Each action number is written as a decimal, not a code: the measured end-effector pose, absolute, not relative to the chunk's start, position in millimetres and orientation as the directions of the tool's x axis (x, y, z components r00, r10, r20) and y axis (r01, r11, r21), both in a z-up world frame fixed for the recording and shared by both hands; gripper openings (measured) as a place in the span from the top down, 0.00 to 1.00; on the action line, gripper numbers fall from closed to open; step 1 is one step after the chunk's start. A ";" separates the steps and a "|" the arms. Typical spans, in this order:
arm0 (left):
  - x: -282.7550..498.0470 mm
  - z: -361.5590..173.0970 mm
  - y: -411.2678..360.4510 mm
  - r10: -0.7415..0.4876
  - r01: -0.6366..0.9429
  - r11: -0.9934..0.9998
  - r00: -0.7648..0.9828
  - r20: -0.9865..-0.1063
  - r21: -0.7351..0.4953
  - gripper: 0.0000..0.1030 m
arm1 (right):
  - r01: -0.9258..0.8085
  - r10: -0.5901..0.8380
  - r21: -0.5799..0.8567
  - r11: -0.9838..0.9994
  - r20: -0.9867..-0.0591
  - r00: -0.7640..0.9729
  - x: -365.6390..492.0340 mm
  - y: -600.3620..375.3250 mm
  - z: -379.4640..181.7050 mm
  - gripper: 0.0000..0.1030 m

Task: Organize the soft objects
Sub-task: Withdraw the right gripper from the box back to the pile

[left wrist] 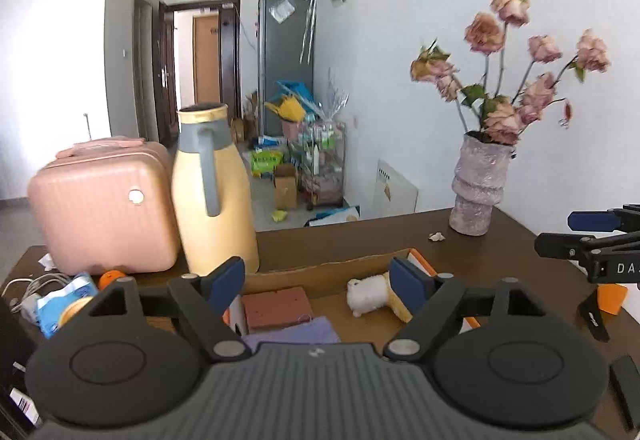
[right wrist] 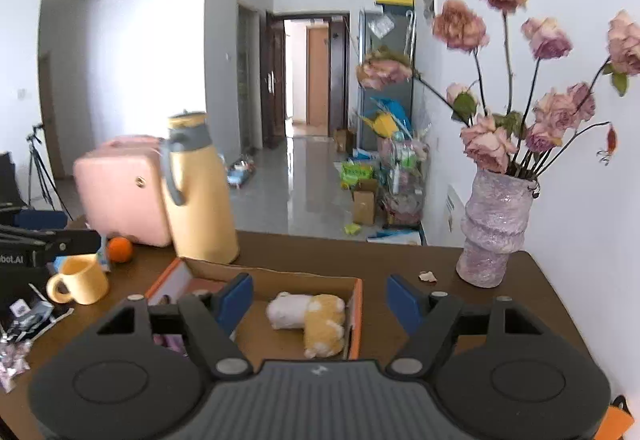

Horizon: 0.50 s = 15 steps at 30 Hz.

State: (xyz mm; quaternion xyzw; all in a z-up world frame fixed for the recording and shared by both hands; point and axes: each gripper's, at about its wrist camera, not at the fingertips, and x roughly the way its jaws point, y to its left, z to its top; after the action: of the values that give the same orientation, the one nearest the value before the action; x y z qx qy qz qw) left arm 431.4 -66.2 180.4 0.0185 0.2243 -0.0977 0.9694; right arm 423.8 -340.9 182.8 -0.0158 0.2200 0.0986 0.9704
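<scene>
Risk — the cream-and-tan plush toy [right wrist: 310,324] lies against the right wall of the open orange-edged cardboard box [right wrist: 356,320]; a careless pass could tip it out. Both the left gripper [left wrist: 318,282] and right gripper [right wrist: 320,300] stand spread, empty — the toy sits lower centre, beyond the fingertips

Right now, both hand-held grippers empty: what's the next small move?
Probably pause and look for a soft item outside the box. The plush and cloth already lie inside, and both hand-held grippers, left and right, are open, holding nothing.
</scene>
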 end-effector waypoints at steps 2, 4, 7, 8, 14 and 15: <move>400.4 176.4 -59.2 -0.180 0.195 0.981 0.896 -0.406 -0.004 0.17 | -0.208 0.198 0.013 0.978 -0.375 0.905 393.5 -340.2 174.9 0.24; 359.4 162.7 -46.4 -0.193 0.208 0.978 0.920 -0.342 0.007 0.15 | -0.228 0.219 0.011 0.974 -0.330 0.918 359.3 -339.6 159.8 0.21; 302.7 135.2 -30.4 -0.186 0.205 0.978 0.936 -0.299 0.033 0.14 | -0.254 0.250 0.024 0.967 -0.295 0.922 310.1 -340.2 136.9 0.20; 284.7 124.7 -26.3 -0.177 0.198 0.979 0.941 -0.289 0.043 0.13 | -0.251 0.248 0.027 0.968 -0.285 0.926 296.3 -339.8 129.2 0.20; 195.2 66.4 -0.2 -0.161 0.181 0.982 0.949 -0.271 0.051 0.02 | -0.269 0.262 0.008 0.963 -0.259 0.929 215.7 -333.2 76.3 0.17; 184.0 56.6 3.9 -0.154 0.173 0.984 0.945 -0.289 0.040 0.02 | -0.286 0.282 0.021 0.958 -0.264 0.922 203.5 -332.7 65.8 0.17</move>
State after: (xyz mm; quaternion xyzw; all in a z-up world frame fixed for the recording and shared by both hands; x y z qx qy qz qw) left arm 184.0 3.9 56.6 0.0324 0.1440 -0.0829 0.9856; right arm 203.5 -332.7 65.8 -0.0090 0.1335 0.1448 0.9804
